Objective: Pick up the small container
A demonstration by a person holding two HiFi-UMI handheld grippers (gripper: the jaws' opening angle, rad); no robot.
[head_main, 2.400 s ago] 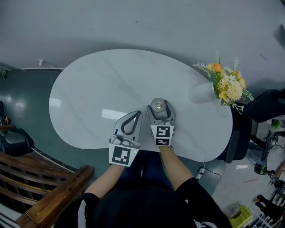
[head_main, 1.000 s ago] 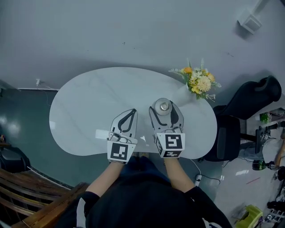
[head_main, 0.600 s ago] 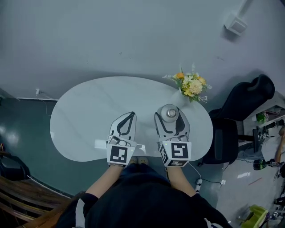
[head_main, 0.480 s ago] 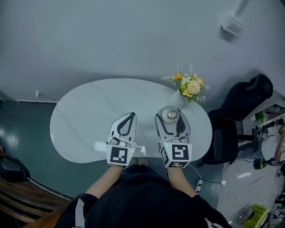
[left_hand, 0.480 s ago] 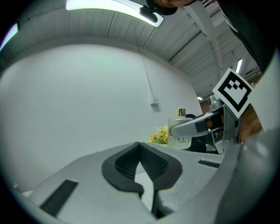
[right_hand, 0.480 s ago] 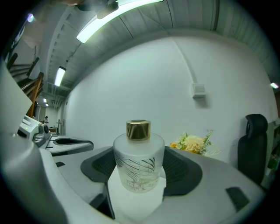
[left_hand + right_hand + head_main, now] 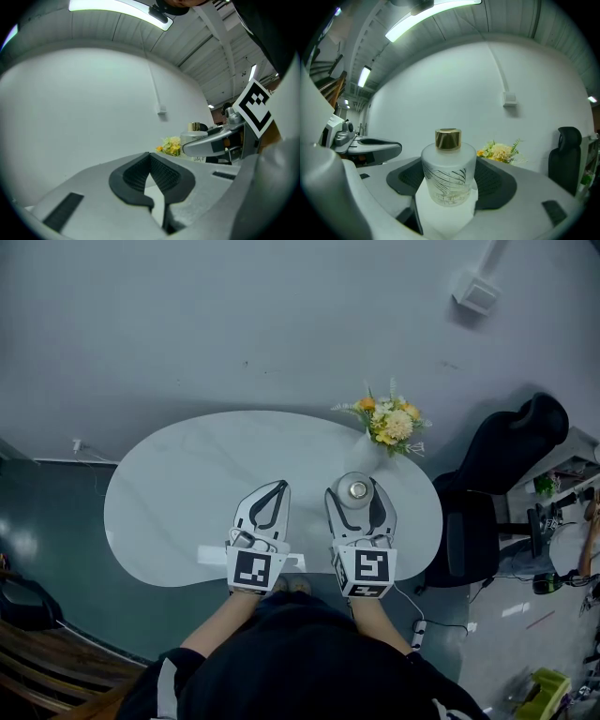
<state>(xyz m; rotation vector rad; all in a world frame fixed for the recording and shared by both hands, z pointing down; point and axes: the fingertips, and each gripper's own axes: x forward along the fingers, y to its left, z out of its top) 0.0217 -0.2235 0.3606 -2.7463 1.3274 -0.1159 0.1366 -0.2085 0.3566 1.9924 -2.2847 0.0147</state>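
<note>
The right gripper point(image 7: 359, 498) pinches the small container point(image 7: 449, 173) by its round body between ribbed black jaws, seemingly lifted just off the right end of the table point(image 7: 187, 493) near its front edge, so the pick-up looks done (the left gripper point(image 7: 151, 176) has its jaws pressed together on nothing). The container is a squat frosted-glass cylinder with fine leaf lines and a shiny gold cap; the table is smooth and pale.

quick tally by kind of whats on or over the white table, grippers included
Frosted glass bottle with gold cap: 1
Bouquet of yellow and white flowers: 1
Grey handheld grippers with marker cubes: 2 (left gripper, right gripper)
Total: 4
</note>
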